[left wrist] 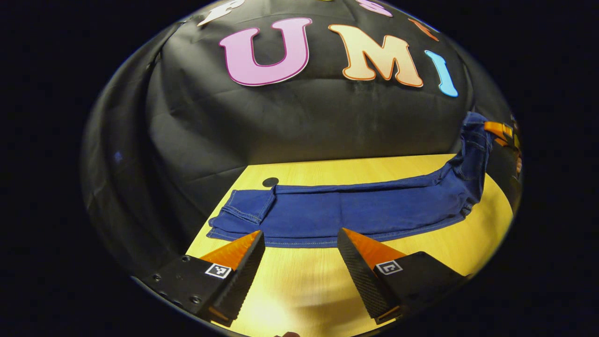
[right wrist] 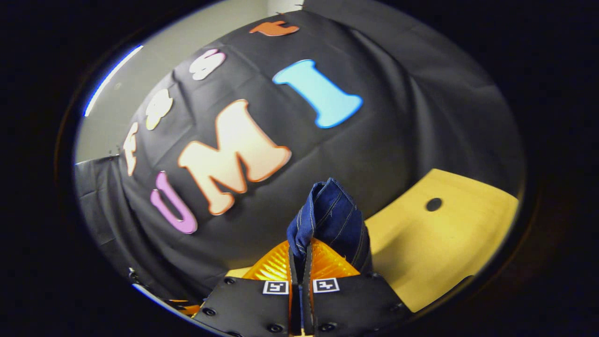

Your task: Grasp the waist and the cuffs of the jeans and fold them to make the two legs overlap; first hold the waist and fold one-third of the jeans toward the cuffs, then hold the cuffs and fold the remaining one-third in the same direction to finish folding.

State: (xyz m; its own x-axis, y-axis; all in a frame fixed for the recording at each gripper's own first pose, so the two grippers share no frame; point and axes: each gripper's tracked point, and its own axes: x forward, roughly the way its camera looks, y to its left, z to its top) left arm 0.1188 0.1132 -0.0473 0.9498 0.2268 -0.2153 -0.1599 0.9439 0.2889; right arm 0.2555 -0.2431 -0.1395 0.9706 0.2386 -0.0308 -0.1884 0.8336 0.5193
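Blue jeans (left wrist: pixel 355 210) lie lengthwise across the wooden table (left wrist: pixel 304 285), legs overlapped, cuffs at the left end. Their waist end (left wrist: pixel 475 140) is lifted off the table at the far right, held by my right gripper (left wrist: pixel 498 130). In the right gripper view that gripper (right wrist: pixel 302 255) is shut on a bunched fold of the denim waist (right wrist: pixel 330 210), which sticks up above the fingers. My left gripper (left wrist: pixel 299 238) stands open just in front of the jeans' near edge, close to the cuffs (left wrist: pixel 243 208), holding nothing.
A small dark round hole (left wrist: pixel 270 182) marks the table near the cuffs, and a dark round hole (right wrist: pixel 434 204) shows in the right gripper view. The black cloth wall stands right behind the table's far edge. Bare wood (right wrist: pixel 440 243) lies to the right of the lifted waist.
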